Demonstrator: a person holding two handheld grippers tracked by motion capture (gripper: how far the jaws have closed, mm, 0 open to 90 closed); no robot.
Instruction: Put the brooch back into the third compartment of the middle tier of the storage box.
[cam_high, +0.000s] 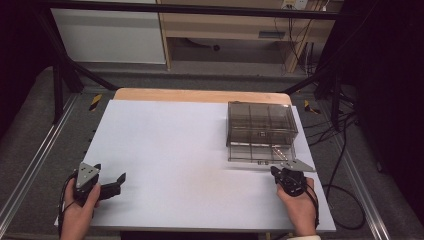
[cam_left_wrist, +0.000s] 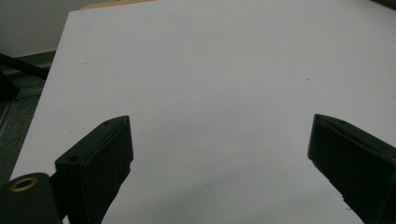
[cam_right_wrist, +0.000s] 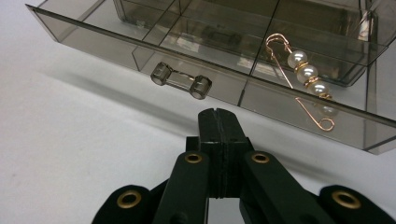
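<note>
A smoky clear plastic drawer box (cam_high: 261, 125) stands at the right back of the white table sheet. Its lower drawer (cam_right_wrist: 140, 44) is pulled out toward me, with a clear bar handle (cam_right_wrist: 180, 80) on its front. A gold pin with three pearls (cam_right_wrist: 306, 77) lies in one of the drawer's compartments. My right gripper (cam_right_wrist: 218, 114) is shut with nothing between its jaws, its tip just short of the drawer front and below the handle, apart from it. In the high view my right gripper (cam_high: 276, 172) sits just in front of the drawer. My left gripper (cam_high: 121, 178) rests open at the left front over bare sheet.
The white sheet (cam_high: 175, 150) covers a wooden table whose far edge (cam_high: 200, 95) shows at the back. Metal rails and black frame bars run along both sides. Cables (cam_high: 345, 165) trail on the floor at the right.
</note>
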